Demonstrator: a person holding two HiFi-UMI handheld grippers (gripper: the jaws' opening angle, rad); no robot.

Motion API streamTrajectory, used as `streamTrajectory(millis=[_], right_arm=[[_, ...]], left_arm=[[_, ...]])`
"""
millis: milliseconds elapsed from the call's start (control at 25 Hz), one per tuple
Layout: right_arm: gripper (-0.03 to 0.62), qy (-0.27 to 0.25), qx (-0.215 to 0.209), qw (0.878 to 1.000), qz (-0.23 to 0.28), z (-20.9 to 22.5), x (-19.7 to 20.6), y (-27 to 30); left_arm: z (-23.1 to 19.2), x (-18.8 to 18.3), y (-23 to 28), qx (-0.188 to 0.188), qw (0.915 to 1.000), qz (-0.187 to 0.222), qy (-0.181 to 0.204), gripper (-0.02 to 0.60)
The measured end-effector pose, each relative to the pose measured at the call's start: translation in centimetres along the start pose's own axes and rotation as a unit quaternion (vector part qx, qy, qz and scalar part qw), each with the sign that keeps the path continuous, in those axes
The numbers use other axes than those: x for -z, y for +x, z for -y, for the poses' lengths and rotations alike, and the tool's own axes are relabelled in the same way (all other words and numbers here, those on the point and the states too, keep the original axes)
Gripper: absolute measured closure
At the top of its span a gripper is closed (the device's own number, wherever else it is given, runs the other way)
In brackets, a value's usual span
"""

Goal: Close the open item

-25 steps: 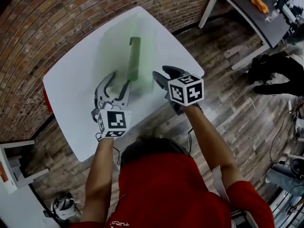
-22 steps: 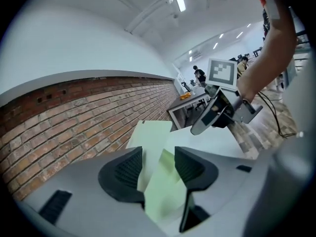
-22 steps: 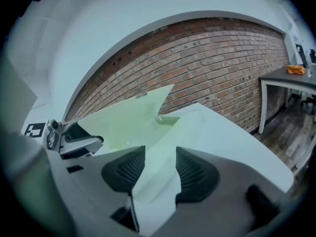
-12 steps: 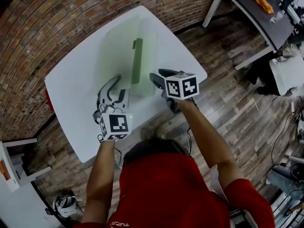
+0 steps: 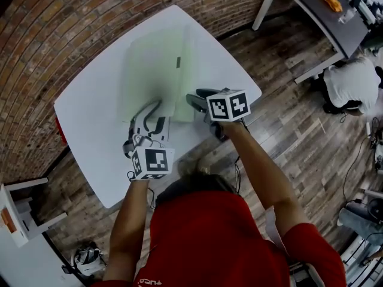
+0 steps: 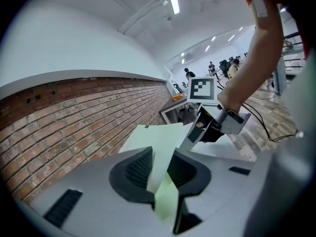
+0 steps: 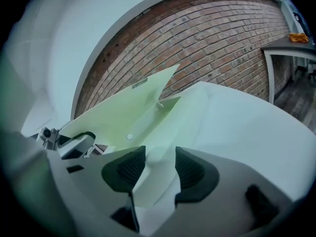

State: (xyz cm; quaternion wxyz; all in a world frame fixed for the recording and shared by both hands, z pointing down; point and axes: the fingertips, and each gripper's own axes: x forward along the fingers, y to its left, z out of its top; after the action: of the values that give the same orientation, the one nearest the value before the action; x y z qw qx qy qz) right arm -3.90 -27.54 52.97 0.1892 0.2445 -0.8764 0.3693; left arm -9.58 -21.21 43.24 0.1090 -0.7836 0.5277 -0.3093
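Nearest the camera, the left gripper is seen with its jaws drawn close together. They have just been closing, and a near edge of the pale green plastic folder is clamped between the ribbed pads. The sheet fills the narrow gap and runs up and away from the jaws.

At the folder's right near corner the right gripper is held with its jaws released and standing wide. That corner of the folder lies in the gap, but it is not pressed by either pad. From this side the upper cover is seen raised at a slant above the lower sheet, so the folder is not yet shut. A small round snap is visible on the underside of the cover.

The folder is laid on the white worktop, its long edges running away from the person, with bare surface around it on all sides. Beyond the folder's far end the worktop's corner is set close to a red brick wall. Right of the folder, past the worktop's edge, a wooden floor is seen.
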Motion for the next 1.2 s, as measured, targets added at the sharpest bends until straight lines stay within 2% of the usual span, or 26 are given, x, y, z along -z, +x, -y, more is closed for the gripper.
streamTrajectory(millis=[760,1000,1200], right_arm=[[0.418,-0.053,-0.016,0.998,-0.021,-0.3,0.0,0.3],[0.418,-0.076,-0.040,0.994,-0.062,-0.4,0.2,0.3],[0.418,-0.111,-0.072,0.985,-0.109,-0.5,0.4,0.2]], left_arm=[[4.3,1.1,2.7,0.091,0.9950,-0.024,0.033,0.497],[5.4,1.7,3.2,0.121,0.9912,-0.038,0.037,0.497],[5.8,2.0,3.4,0.145,0.9874,-0.047,0.041,0.497]])
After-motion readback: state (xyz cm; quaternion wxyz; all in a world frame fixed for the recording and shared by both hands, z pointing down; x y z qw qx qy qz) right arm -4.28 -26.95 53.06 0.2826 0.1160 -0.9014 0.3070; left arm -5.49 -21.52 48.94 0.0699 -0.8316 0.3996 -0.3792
